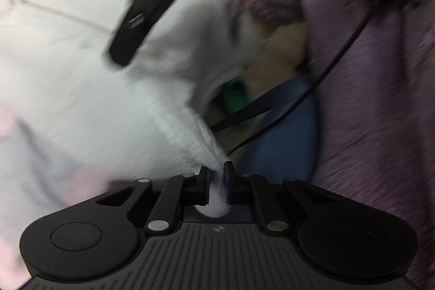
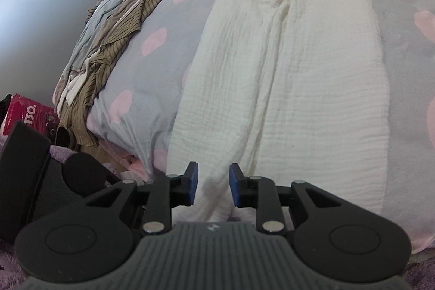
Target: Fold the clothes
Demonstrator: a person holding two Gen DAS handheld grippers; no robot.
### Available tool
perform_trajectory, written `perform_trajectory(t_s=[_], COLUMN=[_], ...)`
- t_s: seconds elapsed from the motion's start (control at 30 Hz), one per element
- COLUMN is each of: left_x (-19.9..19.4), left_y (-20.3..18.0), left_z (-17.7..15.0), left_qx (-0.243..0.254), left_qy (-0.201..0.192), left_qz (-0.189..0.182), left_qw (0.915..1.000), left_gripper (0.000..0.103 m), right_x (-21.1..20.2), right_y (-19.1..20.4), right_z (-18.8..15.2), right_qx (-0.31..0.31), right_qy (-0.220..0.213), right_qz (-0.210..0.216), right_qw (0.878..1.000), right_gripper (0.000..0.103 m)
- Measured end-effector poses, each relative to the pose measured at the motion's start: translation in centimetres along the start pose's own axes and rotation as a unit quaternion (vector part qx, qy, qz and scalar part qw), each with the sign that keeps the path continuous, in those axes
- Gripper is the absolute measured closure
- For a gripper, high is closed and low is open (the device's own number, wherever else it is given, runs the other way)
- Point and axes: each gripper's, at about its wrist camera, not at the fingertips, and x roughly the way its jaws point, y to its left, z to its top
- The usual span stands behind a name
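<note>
On the bed: the white garment [image 2: 285,67] is the landmark, spread flat and lengthwise on the grey bedcover with pink dots [image 2: 163,18], its collar end at the far side.
White garment: crinkled fabric, with 1 long fold ridge running down its middle in the right wrist view; its near hem reaches the near edge of the bed.
Left gripper [image 1: 217,181]: clenched on a bunched corner of the white garment [image 1: 114,99], with cloth pinched between the 2 blue-padded fingers and a small tuft poking out behind them. The view is blurred.
Right gripper [image 2: 213,185]: its fingers stand apart, 1 on each side of the garment's near hem; whether the pads touch the cloth cannot be told.
Striped brown clothes [image 2: 119,26]: heaped with pale pieces to the left of the white garment, well apart from it, along the bed's left edge.
Red bag [image 2: 24,113]: below that heap, off the bed, further left of the garment.
Purple top [image 1: 367,99]: on the person, to the right of the garment in the left wrist view.
Black cable [image 1: 339,59]: hangs in front of the purple top.
</note>
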Motion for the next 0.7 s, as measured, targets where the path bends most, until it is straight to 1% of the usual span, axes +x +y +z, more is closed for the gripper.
perform_trajectory(t_s=[0.13,0.2,0.23,0.27,0.33,0.37,0.4,0.43,0.47,0.53,0.6,0.7], left_x=[0.4,0.3,0.3,0.1,-0.1,-0.3,-0.4,-0.6,-0.8,-1.1,-1.5,-1.5], left_y=[-0.5,-0.4,-0.3,-0.3,0.0,0.3,0.5,0.8,1.0,1.5,2.3,3.4], left_z=[0.5,0.6,0.5,0.5,0.3,0.1,0.0,-0.2,-0.3,-0.6,-0.8,-1.2], left_qx=[-0.014,-0.028,-0.032,-0.033,-0.043,-0.052,-0.06,-0.067,-0.071,-0.085,-0.107,-0.132], left_qy=[-0.029,-0.036,-0.037,-0.037,-0.034,-0.033,-0.034,-0.034,-0.034,-0.036,-0.036,-0.023], left_qz=[-0.046,-0.063,-0.066,-0.063,-0.063,-0.065,-0.064,-0.059,-0.052,-0.033,-0.015,0.022], left_qw=[0.9984,0.997,0.9966,0.9968,0.9965,0.996,0.9956,0.9955,0.9956,0.9952,0.9935,0.9907], left_gripper=[0.095,0.093,0.087,0.083,0.08,0.072,0.069,0.059,0.056,0.056,0.056,0.056], right_x=[0.6,1.4,1.8,2.3,3.2,3.7,4.1,4.5,4.9,5.9,6.6,6.7], right_y=[1.2,1.5,1.5,1.4,1.0,0.8,0.6,0.2,-0.2,-1.1,-1.9,-2.4], right_z=[-0.2,-0.3,-0.4,-0.6,-1.1,-1.4,-1.7,-2.1,-2.5,-3.3,-4.1,-4.7], right_qx=[-0.02,-0.021,-0.02,-0.017,-0.012,-0.01,-0.007,-0.001,0.007,0.025,0.03,0.032], right_qy=[0.005,0.018,0.027,0.039,0.065,0.078,0.092,0.105,0.119,0.149,0.175,0.189], right_qz=[0.035,0.046,0.048,0.046,0.031,0.022,0.013,0.006,0.002,-0.012,-0.037,-0.052], right_qw=[0.999,0.999,0.998,0.998,0.997,0.997,0.996,0.994,0.993,0.988,0.983,0.98], right_gripper=[0.074,0.074,0.074,0.074,0.074,0.074,0.075,0.075,0.075,0.075,0.073,0.072])
